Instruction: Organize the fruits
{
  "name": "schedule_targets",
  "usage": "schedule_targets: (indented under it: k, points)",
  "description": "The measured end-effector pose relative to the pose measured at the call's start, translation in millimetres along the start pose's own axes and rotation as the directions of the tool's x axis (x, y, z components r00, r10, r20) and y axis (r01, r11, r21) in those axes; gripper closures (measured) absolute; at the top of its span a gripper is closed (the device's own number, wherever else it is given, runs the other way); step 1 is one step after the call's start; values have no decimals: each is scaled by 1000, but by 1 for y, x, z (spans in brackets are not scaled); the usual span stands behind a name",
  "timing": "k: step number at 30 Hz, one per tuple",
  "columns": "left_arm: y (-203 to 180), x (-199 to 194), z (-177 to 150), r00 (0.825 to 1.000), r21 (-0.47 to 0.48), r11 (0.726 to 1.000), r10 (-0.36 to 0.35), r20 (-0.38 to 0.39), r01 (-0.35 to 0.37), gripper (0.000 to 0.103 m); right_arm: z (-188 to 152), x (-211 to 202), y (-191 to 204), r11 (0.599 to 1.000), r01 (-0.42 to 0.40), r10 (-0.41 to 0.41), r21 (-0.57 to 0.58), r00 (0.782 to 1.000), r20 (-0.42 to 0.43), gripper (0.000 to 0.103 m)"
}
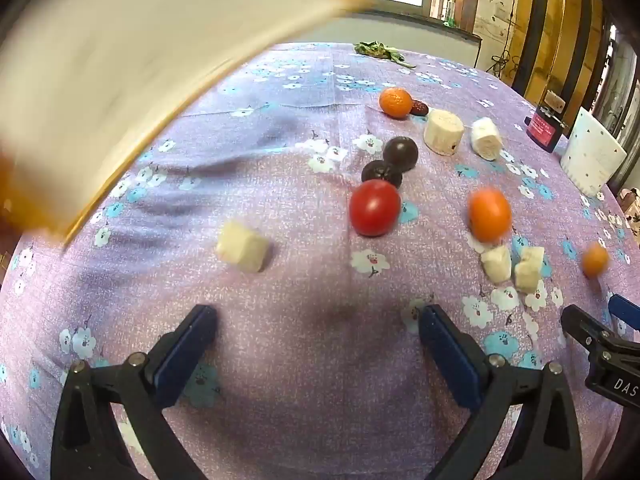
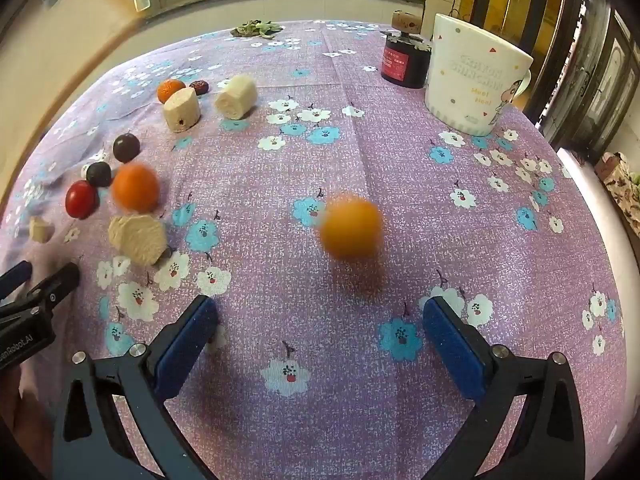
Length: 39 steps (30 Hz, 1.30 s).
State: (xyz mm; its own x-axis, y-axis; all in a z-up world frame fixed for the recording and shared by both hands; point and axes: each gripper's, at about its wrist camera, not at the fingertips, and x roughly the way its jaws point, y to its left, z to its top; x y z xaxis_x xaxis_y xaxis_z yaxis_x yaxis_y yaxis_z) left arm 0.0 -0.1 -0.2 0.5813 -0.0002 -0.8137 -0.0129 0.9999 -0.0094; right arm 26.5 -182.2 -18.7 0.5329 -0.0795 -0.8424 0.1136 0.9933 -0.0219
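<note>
Fruits lie scattered on a purple flowered tablecloth (image 1: pixel 280 360). In the left wrist view, a red tomato (image 1: pixel 374 208), two dark plums (image 1: pixel 400 153), an orange fruit (image 1: pixel 489 214), a far tangerine (image 1: pixel 395 102) and pale cut chunks (image 1: pixel 242 246) lie ahead. My left gripper (image 1: pixel 316 328) is open and empty above the cloth. My right gripper (image 2: pixel 320 320) is open and empty; a blurred small orange fruit (image 2: pixel 351 226) sits just ahead of it. The same small orange fruit shows in the left wrist view (image 1: pixel 595 259).
A white mug (image 2: pixel 472 76) and a dark red-labelled jar (image 2: pixel 404 60) stand at the far right. Green leaves (image 2: pixel 256 28) lie at the far edge. A blurred pale board with an orange edge (image 1: pixel 100 80) fills the upper left of the left wrist view.
</note>
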Motion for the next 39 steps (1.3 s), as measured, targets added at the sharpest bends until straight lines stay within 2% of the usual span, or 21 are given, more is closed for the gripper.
schedule_targets:
  k: [39]
  points:
    - [0,1,1,1000,-12,1000,10,9,-10,0,0,0,0,1000,2,-2,3,1000,7,0]
